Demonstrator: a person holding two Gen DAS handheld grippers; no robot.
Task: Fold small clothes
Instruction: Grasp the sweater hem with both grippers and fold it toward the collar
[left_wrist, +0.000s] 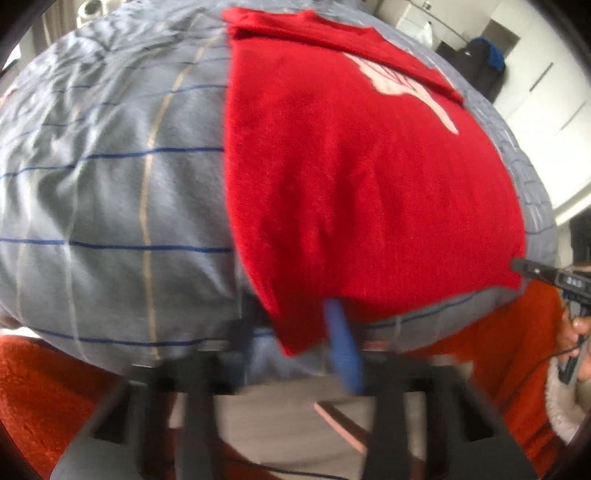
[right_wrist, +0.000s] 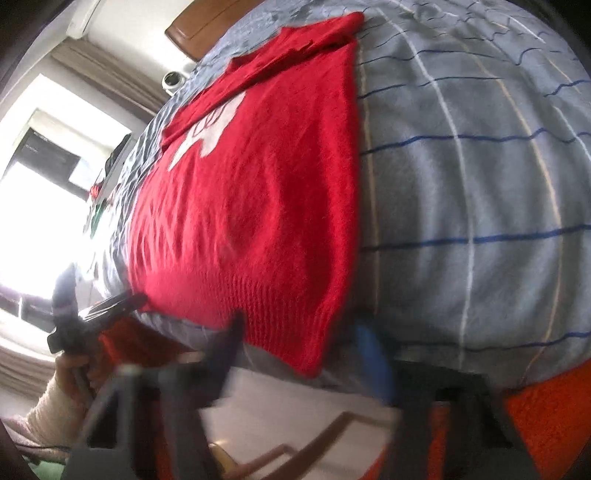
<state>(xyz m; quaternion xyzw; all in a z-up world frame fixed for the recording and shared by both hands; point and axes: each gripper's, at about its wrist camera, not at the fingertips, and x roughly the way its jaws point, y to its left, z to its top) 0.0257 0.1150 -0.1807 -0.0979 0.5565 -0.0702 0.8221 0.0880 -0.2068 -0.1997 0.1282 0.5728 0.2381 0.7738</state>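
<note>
The red sweater (left_wrist: 369, 192) is lying flat on the bedspread (left_wrist: 110, 184), a grey-blue checked cover. Its long axis is running from the ribbed hem at the bed's near edge away toward the collar end, where a sleeve is already lying folded across the white chest motif (left_wrist: 402, 85).

The left gripper (left_wrist: 291, 332) is sitting at the hem's left corner. Its jaws are standing apart, with the corner of the hem lying between them, the blue finger (left_wrist: 343, 347) to one side and the dark finger to the other. No pinch is evident.

The right gripper (right_wrist: 303, 339) is sitting at the hem's right corner in the same way, jaws spread, the knit rib lying between the fingers. Motion blur is obscuring whether the fingers are touching the fabric.

Each gripper is nearest to its own hem corner, and the sweater is extending straight ahead of both. The coming move probably depends on closing both jaws on the hem and carrying it forward along the long axis toward the collar.

No containers are showing.
</note>
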